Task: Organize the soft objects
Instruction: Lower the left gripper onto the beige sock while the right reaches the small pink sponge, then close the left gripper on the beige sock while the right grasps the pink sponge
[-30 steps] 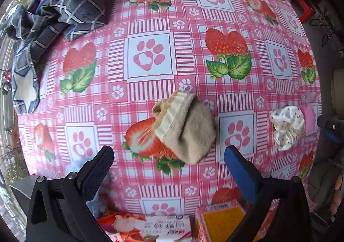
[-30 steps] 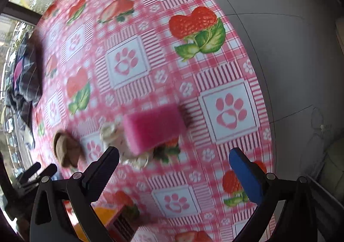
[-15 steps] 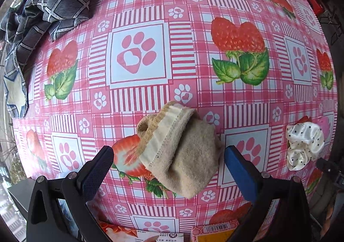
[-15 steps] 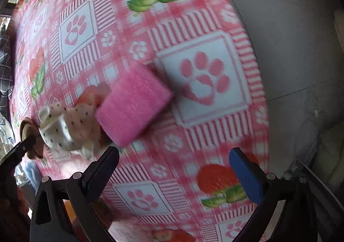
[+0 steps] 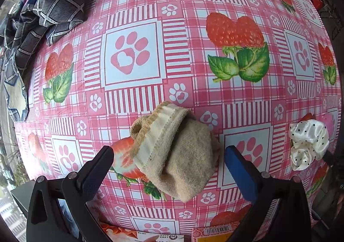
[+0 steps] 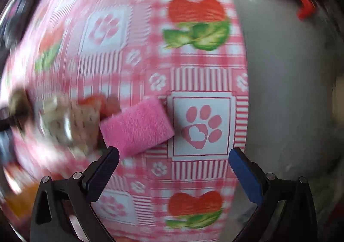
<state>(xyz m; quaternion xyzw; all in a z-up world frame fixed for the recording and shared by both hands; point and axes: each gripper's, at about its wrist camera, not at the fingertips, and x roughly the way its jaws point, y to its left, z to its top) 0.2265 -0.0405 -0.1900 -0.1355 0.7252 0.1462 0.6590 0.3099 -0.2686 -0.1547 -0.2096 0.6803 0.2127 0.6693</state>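
Three loose soft items get counted on the strawberry-and-paw tablecloth (image 5: 133,59): one beige sock (image 5: 178,153), one white polka-dot scrunchie (image 5: 307,143), one pink sponge (image 6: 137,127). A fourth soft thing, a heap of dark checked fabric (image 5: 49,9), is piled at the 10 o'clock corner of the left wrist view, well apart from the rest. Two printed packets are cut off at the bottom edge of that view; what's in them can't be read.

The left gripper (image 5: 169,165) is held wide open, nothing pinched, and the sock is framed right between its two fingers, bunched up with the cuff pointing toward 11 o'clock. The scrunchie is seen out at 3 o'clock, near the table edge.

The right gripper (image 6: 174,165) is spread open too and empty. The sponge is found just past its left fingertip, roughly 11 o'clock from the midpoint, with the scrunchie (image 6: 68,123) just beside it at 9 o'clock. Whether those two touch can't be told, that side is badly smeared.

Versus half a second back: the sock is shown larger and deeper between the left fingers, so that gripper has been brought closer. The right view has been swung around, and the sponge is now placed higher and more central.
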